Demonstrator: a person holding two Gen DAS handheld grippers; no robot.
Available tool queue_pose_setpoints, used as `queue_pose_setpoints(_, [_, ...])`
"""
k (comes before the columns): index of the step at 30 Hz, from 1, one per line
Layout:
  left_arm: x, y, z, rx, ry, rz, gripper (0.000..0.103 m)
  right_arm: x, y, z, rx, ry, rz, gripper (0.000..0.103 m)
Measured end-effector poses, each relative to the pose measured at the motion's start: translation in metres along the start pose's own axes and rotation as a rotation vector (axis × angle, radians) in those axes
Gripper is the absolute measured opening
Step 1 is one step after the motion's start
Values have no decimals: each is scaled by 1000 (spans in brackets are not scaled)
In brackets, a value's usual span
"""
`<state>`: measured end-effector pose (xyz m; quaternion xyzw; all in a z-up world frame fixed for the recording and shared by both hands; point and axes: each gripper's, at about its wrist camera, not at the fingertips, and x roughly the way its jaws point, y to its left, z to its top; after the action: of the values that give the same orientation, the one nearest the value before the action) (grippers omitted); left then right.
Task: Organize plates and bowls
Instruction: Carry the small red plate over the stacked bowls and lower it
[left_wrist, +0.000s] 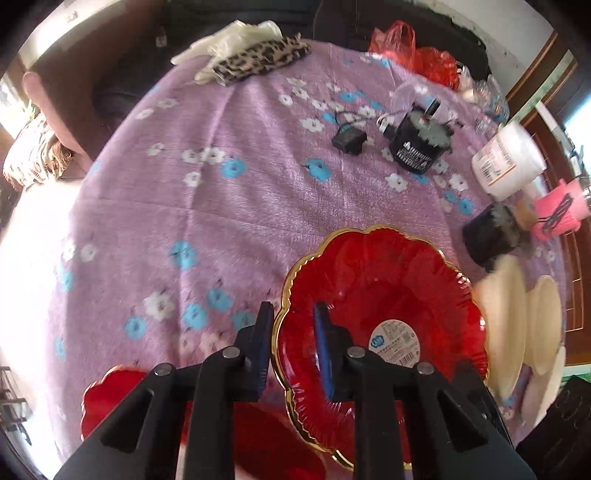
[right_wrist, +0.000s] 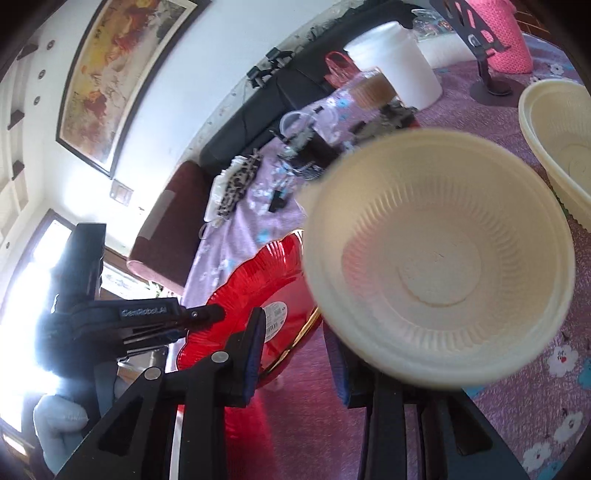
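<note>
The counter (left_wrist: 221, 203), under a purple flowered cloth, carries everything. The landmark is the red plate (left_wrist: 388, 280) with the gilt scalloped rim, which sits tilted, its near-left edge raised.

A second red plate (left_wrist: 107, 395) lies flat, below and to the left of the landmark and partly under it. A cream bowl (right_wrist: 443, 266) lies just to the landmark's right, tipped with its mouth toward the right wrist camera. A second cream bowl (right_wrist: 561, 147) sits further right, well clear of the red plate.

The left tool (left_wrist: 294, 347) is nearly closed, with the landmark's gilt rim pinched between its pads. It points steeply down, so it has the plate by that near-left edge.

The right tool (right_wrist: 295, 362) stands part open at the first bowl's near rim. One pad shows clear of the bowl and the other is hidden behind the rim, so no hold can be confirmed.

Stacking likely turns on this: the flat red plate lies down-left of the held one, on the left tool's side. Both bowls lie to the right, nearer the right tool.
</note>
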<state>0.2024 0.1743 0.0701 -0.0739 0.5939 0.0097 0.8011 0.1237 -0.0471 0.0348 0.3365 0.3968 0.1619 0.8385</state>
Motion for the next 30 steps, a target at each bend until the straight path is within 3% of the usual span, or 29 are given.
queue_pose_setpoints(9, [-63,-5,-42,-9,-115,-91,21,-65,11,-28,-35,-35,35,36])
queue_pose_setpoints(19, [-97,-49,-127,47,-212,-211,21,-141,-11,-56,-36,-98,-12,36])
queue_pose_setpoints(30, [-113,-18,-183,-91,-251,-390,21,-183,6,-86,-117,-152,-30,35])
